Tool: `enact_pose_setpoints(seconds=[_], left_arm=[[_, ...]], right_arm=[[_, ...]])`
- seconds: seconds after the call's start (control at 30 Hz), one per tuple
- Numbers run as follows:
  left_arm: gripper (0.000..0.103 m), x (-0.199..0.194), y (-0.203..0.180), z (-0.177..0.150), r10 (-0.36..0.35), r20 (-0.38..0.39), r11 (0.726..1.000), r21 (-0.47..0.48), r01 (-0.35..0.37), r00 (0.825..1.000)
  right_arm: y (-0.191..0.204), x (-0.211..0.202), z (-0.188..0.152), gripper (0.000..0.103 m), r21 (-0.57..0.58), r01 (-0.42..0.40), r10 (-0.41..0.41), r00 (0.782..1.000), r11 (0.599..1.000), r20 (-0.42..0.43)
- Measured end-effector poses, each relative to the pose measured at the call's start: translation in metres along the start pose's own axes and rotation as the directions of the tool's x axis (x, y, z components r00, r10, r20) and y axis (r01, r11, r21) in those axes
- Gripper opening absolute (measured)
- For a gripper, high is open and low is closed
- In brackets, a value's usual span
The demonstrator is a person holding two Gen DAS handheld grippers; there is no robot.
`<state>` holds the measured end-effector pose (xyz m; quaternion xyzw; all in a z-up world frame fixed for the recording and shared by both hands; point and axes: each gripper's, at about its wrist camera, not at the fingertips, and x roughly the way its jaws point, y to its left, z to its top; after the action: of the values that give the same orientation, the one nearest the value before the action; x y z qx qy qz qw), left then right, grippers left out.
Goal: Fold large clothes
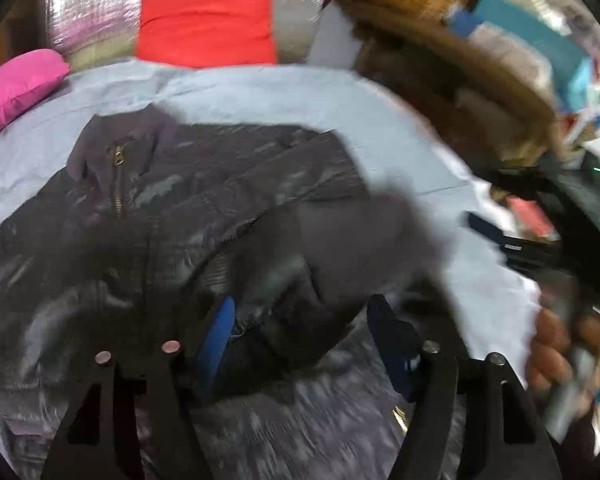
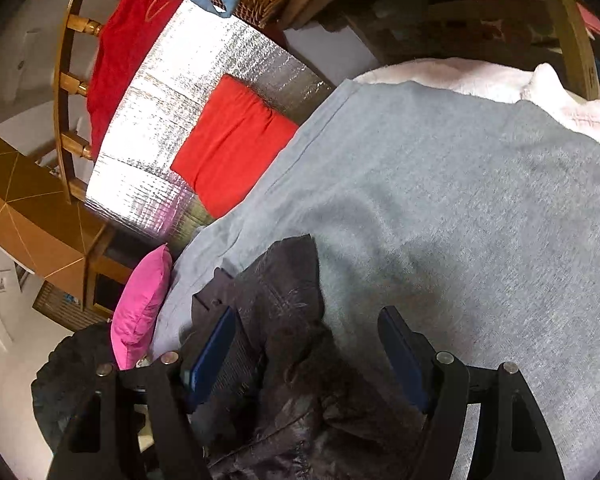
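Now | jacket (image 1: 172,216) on grey sheet (image 2: 460,200) | no readable writing

Bed-like surface covered with a pale blue sheet (image 1: 260,92), wrinkled. Dark padded jacket (image 1: 148,216) lies spread directly on the sheet, collar toward the far side, brass zipper (image 1: 118,184) up its front, one sleeve blurred across its right side. Pink pillow (image 1: 16,88) at the far left edge of the sheet. Folded red cloth (image 1: 206,22) at the far end on a silver foil mat (image 2: 180,92). White towel-like fabric (image 2: 500,80) just beside the sheet in the right wrist view.
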<state>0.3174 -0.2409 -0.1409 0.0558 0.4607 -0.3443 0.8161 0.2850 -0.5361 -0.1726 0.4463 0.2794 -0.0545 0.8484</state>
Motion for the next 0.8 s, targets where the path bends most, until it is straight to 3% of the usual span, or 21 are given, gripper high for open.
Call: enact_pose_setpoints(seconds=[0.1,0.17,0.27,0.3,0.37,0.43,0.47,0.53,0.63,0.73,0.8], left_arm=[[0.078,-0.045,0.006,-0.017,-0.004,0.109,0.997,0.076,-0.004,0.994],[0.080,-0.068,0.025,-0.025,0.084,0.188,0.994,0.057,-0.096,0.979],[0.081,-0.091,0.072,-0.037,0.230,0.256,0.973,-0.075,-0.218,0.939],[0.081,-0.097,0.093,-0.041,0.301,0.264,0.952,-0.146,-0.271,0.916],[0.081,-0.106,0.130,-0.050,0.449,0.249,0.882,-0.277,-0.382,0.858],[0.081,-0.110,0.157,-0.060,0.501,0.224,0.841,-0.357,-0.408,0.836],[0.080,-0.108,0.170,-0.066,0.518,0.199,0.820,-0.391,-0.418,0.832],[0.080,-0.097,0.187,-0.077,0.542,0.128,0.789,-0.418,-0.451,0.831],[0.081,-0.060,0.206,-0.085,0.538,-0.058,0.766,-0.383,-0.516,0.841],[0.081,-0.066,0.196,-0.086,0.544,-0.042,0.775,-0.357,-0.522,0.838],[0.081,-0.075,0.194,-0.084,0.528,-0.020,0.788,-0.363,-0.498,0.849]], right_arm=[[0.007,0.004,-0.005,0.077,-0.019,-0.009,0.009,1.000,1.000,-0.008],[0.014,0.007,-0.009,0.077,-0.033,-0.017,0.016,1.000,0.999,-0.014],[0.024,0.015,-0.015,0.077,-0.068,-0.035,0.033,0.999,0.997,-0.031],[0.031,0.018,-0.019,0.077,-0.098,-0.048,0.044,0.998,0.994,-0.038],[0.046,0.023,-0.028,0.077,-0.180,-0.046,0.039,0.998,0.983,-0.046],[0.066,0.028,-0.042,0.073,-0.286,-0.049,0.035,0.998,0.957,-0.055],[0.075,0.031,-0.050,0.068,-0.338,-0.045,0.024,0.998,0.940,-0.065],[0.090,0.042,-0.068,0.067,-0.429,-0.028,-0.012,0.996,0.903,-0.092],[0.102,0.066,-0.094,0.067,-0.511,-0.005,-0.087,0.984,0.859,-0.155],[0.097,0.099,-0.113,0.066,-0.565,0.071,-0.232,0.948,0.822,-0.219],[0.102,0.099,-0.116,0.066,-0.601,0.094,-0.256,0.948,0.794,-0.191]])
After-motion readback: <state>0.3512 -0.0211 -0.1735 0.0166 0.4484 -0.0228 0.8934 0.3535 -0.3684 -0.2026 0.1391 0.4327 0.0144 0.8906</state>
